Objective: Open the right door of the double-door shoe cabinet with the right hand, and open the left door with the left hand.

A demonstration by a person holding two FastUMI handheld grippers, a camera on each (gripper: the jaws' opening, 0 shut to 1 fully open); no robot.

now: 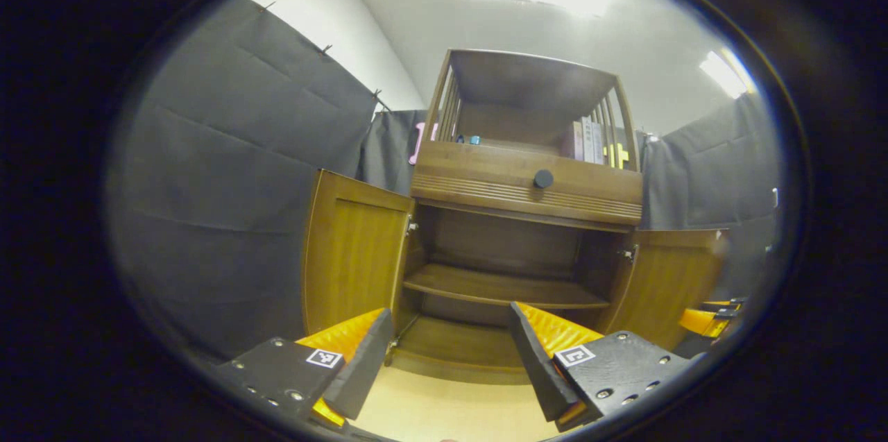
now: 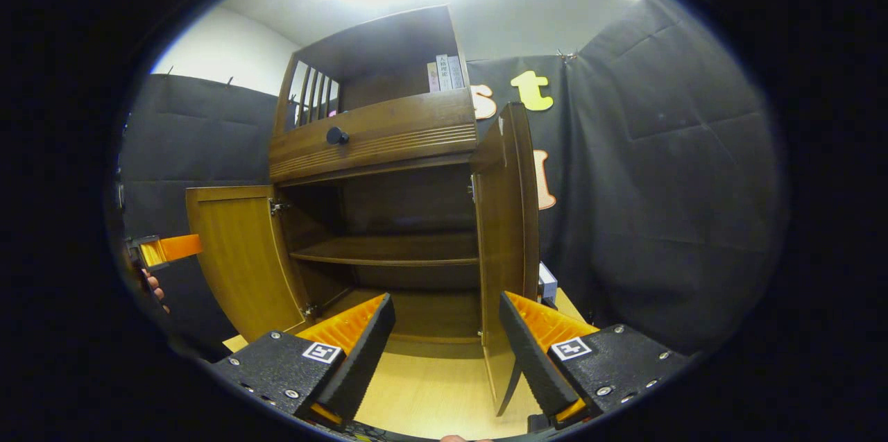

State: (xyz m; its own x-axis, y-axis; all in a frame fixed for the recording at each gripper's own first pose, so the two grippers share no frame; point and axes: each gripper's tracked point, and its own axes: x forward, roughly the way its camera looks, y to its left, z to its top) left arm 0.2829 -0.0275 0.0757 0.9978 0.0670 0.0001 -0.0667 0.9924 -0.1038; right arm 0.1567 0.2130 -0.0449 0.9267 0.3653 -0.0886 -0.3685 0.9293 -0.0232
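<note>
While our left gripper hangs low before the shoe cabinet, we see its two fingers spread wide apart with nothing between them, only pale floor beneath. In the right gripper view our right gripper likewise stands with fingers well apart and empty, though the bottom edge of the right door comes down between them (whether it touches the right-hand finger we cannot tell).

Just beyond, both doors stand swung outward. In the left gripper view the left door shows its inner panel at the left, and the right door opens at the right; past that one, at the view's edge, we glimpse the other gripper. In the right gripper view the left door opens wide, with the left gripper and a hand beside it.

Farther in, a bare shelf crosses the dark interior. Above it sits a drawer front with a round knob, and higher still an open compartment holding books.
</note>
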